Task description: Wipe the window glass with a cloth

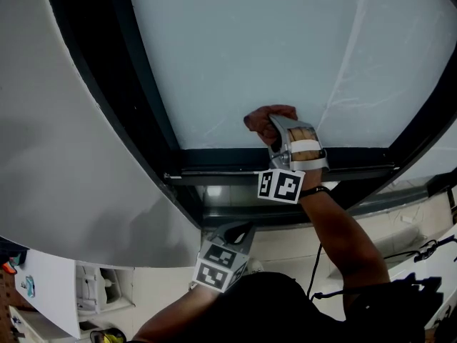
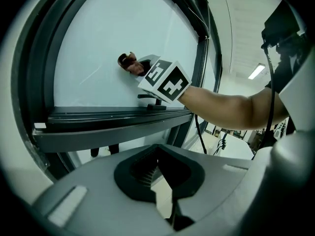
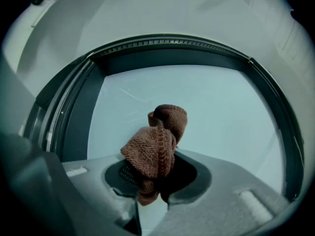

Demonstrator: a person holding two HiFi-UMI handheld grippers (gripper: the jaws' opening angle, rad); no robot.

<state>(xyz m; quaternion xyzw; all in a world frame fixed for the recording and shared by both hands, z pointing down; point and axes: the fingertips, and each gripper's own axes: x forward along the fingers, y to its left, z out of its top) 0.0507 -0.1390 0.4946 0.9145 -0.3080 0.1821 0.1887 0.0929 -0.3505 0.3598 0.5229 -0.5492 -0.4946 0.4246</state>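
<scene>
Overhead, in the head view, the window glass (image 1: 285,56) is seen filling the upper part of the picture, bordered by a dark frame (image 1: 214,159) and, at the left, by a grey wall (image 1: 64,156). A brown cloth (image 1: 265,118) is held against the lower part of the pane, just above the bottom rail, by the right gripper (image 1: 275,126), whose marker cube hangs below the rail at the wrist. The left gripper (image 1: 239,233) is kept lower down, well apart from the glass, with its own cube beneath it. In the left gripper view, the jaws of the left gripper (image 2: 160,173) are shown pressed together with nothing caught between them; beyond them the right gripper (image 2: 137,67) is seen reaching up on a bare forearm (image 2: 231,109), and the cloth (image 2: 128,61) is laid on the glass (image 2: 108,43) above the frame (image 2: 113,117). In the right gripper view, the cloth (image 3: 157,146) is pinched between the jaws of the right gripper (image 3: 157,178); it is bunched into a lump, and its free end is pushed forward toward the pale glass (image 3: 221,112), which is ringed by the dark frame (image 3: 83,102).
</scene>
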